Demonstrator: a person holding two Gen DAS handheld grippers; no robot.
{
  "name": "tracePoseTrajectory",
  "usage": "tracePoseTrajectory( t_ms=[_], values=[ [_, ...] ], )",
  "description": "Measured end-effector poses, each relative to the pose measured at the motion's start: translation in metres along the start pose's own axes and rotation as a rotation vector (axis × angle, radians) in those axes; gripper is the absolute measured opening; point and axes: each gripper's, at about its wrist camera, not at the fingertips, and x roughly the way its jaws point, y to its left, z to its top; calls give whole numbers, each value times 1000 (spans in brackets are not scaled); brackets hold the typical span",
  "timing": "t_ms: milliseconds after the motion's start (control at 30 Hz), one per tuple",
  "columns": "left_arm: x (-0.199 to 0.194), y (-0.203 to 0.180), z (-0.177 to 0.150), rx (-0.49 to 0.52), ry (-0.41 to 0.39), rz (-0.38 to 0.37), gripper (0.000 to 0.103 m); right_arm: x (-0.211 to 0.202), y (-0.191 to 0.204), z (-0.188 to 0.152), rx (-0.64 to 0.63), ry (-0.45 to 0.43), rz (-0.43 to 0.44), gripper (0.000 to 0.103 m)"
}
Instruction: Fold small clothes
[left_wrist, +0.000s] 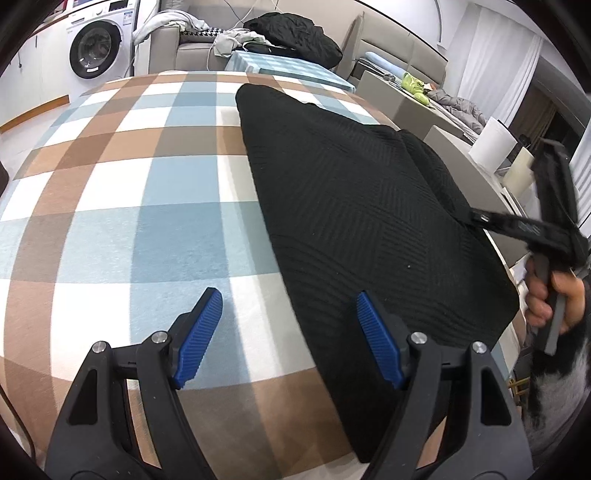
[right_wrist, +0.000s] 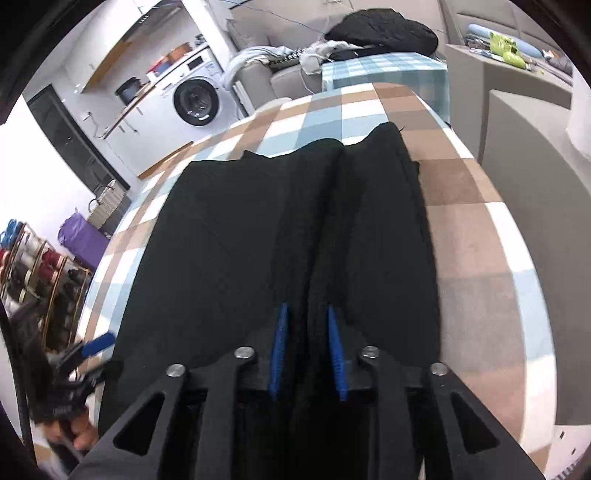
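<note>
While the left gripper (left_wrist: 290, 332) gapes empty, only the right wrist view shows the right gripper (right_wrist: 306, 350) pinching the black garment (right_wrist: 258, 236).

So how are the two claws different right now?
The left claw is spread wide and holds nothing; the right claw is pinched on a ridge of the black garment. The left hovers at the garment's edge over the checked cloth; the right sits over its middle. Both have ribbed blue pads.
</note>
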Motion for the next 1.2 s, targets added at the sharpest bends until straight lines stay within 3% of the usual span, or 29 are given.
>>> tracePoseTrajectory(
  t_ms=[67, 200, 300, 333, 433, 467, 533, 567, 733, 933, 1067, 1200],
  values=[
    [4, -3, 3, 0, -3, 7, 73, -19, -6, -10, 7, -40, -9, 42],
    [13, -9, 11, 5, -5, 11, 72, -44, -30, -26, 62, -96, -82, 45],
    [19, -14, 16, 20, -8, 20, 49, -40, -43, -33, 99, -76, -86, 45],
    [21, -16, 18, 28, -7, 20, 32, -37, -44, -34, 100, -66, -73, 45],
    [23, -19, 22, 33, -21, 29, 14, -27, -45, -34, 83, -50, -35, 41],
    [22, -19, 23, 35, -23, 30, 12, -24, -44, -35, 75, -43, -37, 33],
    [20, -17, 24, 34, -32, 28, 11, -20, -37, -34, 52, -38, -25, 19],
    [19, -16, 24, 35, -38, 35, 11, -18, -32, -34, 40, -36, -28, 17],
    [6, -1, 23, 26, -67, 91, 10, -7, -12, -34, -2, -26, -12, 17],
    [-18, 45, 15, -26, -89, 153, 10, 16, 26, -29, -35, -7, 44, 17],
    [-25, 70, 10, -68, -84, 142, 10, 24, 42, -26, -73, 18, 45, 17],
    [-32, 77, 6, -67, -105, 137, 11, 14, 31, -30, -59, 38, 8, 22]
  ],
)
